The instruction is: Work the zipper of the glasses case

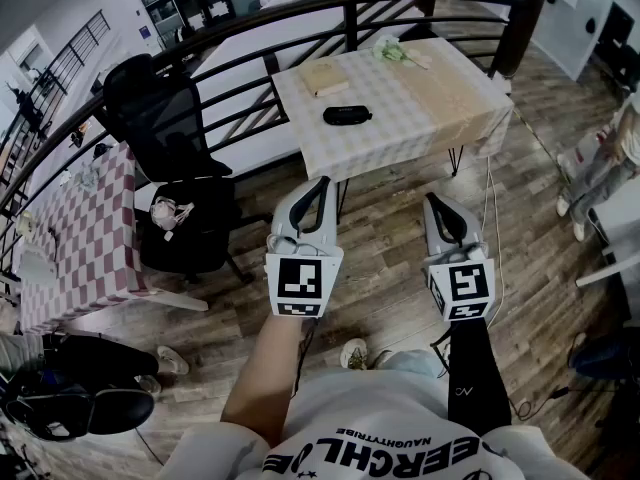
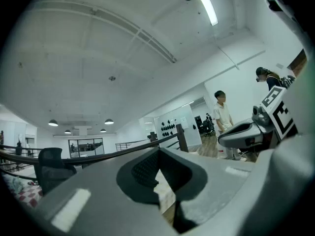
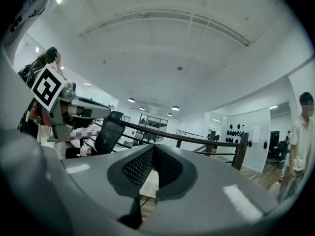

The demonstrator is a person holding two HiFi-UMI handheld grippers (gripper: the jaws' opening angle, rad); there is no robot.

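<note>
The black glasses case (image 1: 347, 115) lies zipped-looking and flat on the checked tablecloth of the far table (image 1: 420, 118), well ahead of both grippers. My left gripper (image 1: 323, 184) and right gripper (image 1: 432, 200) are held side by side over the wooden floor, short of the table and pointing toward it. In the left gripper view the jaws (image 2: 157, 152) meet at the tips with nothing between them. The right gripper's jaws (image 3: 154, 148) are likewise closed and empty. The case does not show in either gripper view.
A tan book (image 1: 325, 76) and flowers (image 1: 396, 52) lie on the same table. A black office chair (image 1: 165, 133) and a pink checked table (image 1: 90, 233) stand at left. A dark railing (image 1: 300, 13) runs behind. A person (image 1: 610, 158) stands at right.
</note>
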